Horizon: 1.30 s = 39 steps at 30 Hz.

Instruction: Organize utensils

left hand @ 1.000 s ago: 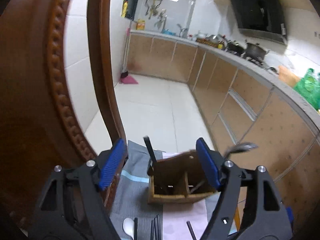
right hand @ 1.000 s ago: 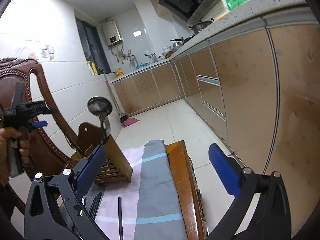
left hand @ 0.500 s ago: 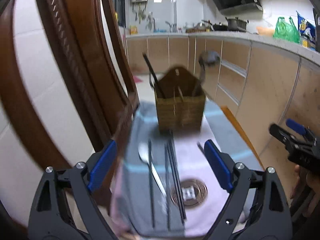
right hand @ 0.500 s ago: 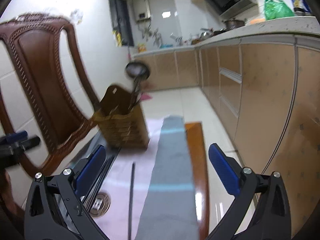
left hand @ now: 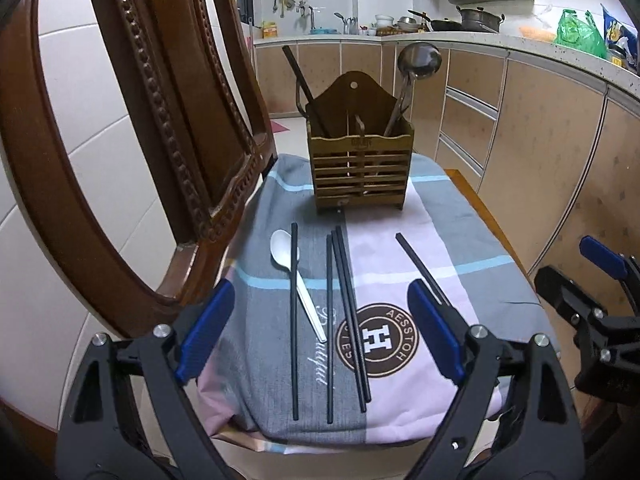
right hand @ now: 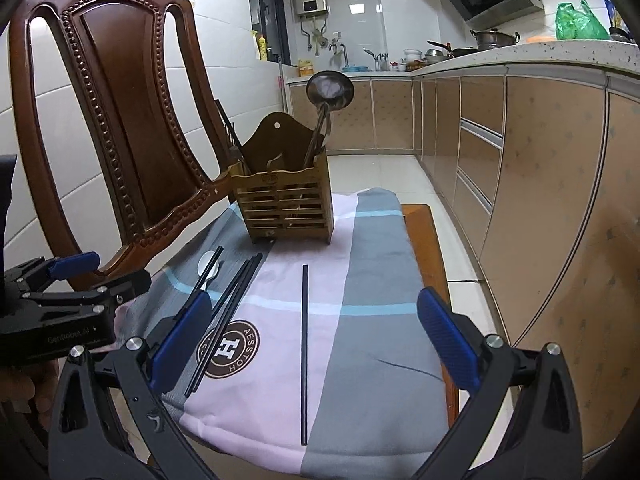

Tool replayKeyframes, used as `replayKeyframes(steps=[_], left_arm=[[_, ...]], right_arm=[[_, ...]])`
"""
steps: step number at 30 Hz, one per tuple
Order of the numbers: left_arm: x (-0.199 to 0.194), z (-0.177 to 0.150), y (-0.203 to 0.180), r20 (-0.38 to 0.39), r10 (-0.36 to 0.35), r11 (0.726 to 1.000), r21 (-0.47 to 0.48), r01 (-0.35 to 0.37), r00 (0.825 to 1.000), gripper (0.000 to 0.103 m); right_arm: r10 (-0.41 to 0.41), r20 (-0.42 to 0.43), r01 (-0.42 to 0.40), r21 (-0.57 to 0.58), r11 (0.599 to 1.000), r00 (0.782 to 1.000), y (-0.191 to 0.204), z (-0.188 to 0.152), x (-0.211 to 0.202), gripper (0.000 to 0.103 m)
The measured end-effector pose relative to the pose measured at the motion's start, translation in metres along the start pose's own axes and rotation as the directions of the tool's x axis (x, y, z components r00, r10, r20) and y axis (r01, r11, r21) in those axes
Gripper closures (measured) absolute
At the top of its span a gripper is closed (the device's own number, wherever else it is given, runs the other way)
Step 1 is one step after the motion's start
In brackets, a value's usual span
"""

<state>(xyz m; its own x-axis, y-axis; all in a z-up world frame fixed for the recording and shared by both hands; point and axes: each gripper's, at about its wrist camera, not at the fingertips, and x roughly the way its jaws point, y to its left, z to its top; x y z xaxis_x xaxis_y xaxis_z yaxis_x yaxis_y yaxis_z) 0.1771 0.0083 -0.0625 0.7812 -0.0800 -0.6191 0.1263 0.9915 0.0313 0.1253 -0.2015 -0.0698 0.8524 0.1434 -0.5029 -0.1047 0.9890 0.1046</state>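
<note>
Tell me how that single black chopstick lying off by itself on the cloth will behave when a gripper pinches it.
The lone chopstick looks thin and straight, so probably stiff and light. Its smooth dark finish suggests it may slip between the pads. Lying flat on the soft cloth, it may press in, making it awkward to get under.

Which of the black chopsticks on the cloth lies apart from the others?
The lone chopstick on the right side of the cloth; it lies by itself, while the other chopsticks lie close together beside the white spoon.
</note>
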Motion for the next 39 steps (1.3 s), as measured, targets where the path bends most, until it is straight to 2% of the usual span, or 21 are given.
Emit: replayKeyframes(steps=[10,20,30,34,39], left_arm=[[0.004,-0.001,0.0,-0.017,-0.004,1.0,0.005,0.004,1.0,0.016],[0.009,0.001,-0.002,-0.039,-0.018,1.0,0.009,0.019,0.999,0.023],[0.02,0.007,0.0,-0.05,-0.01,1.0,0.004,0.01,0.999,0.023],[0.038,0.02,0.0,-0.065,-0.009,1.0,0.006,0.009,0.998,0.037],[0.086,0.04,0.003,-0.134,0.011,1.0,-0.007,-0.012,0.991,0.046]], right_arm=[[0.009,-0.012,-0.009,0.003,1.0,1.0,-0.003,0.0,0.004,0.003],[0.01,-0.016,-0.01,0.007,1.0,1.0,-0.005,-0.001,0.006,0.003],[0.016,-0.026,-0.016,0.015,1.0,1.0,-0.004,0.004,0.01,0.003],[0.026,-0.036,-0.026,0.017,1.0,0.999,-0.004,0.008,0.019,0.003],[0.035,-0.075,-0.035,-0.006,0.999,0.997,-0.004,0.015,0.043,0.003]])
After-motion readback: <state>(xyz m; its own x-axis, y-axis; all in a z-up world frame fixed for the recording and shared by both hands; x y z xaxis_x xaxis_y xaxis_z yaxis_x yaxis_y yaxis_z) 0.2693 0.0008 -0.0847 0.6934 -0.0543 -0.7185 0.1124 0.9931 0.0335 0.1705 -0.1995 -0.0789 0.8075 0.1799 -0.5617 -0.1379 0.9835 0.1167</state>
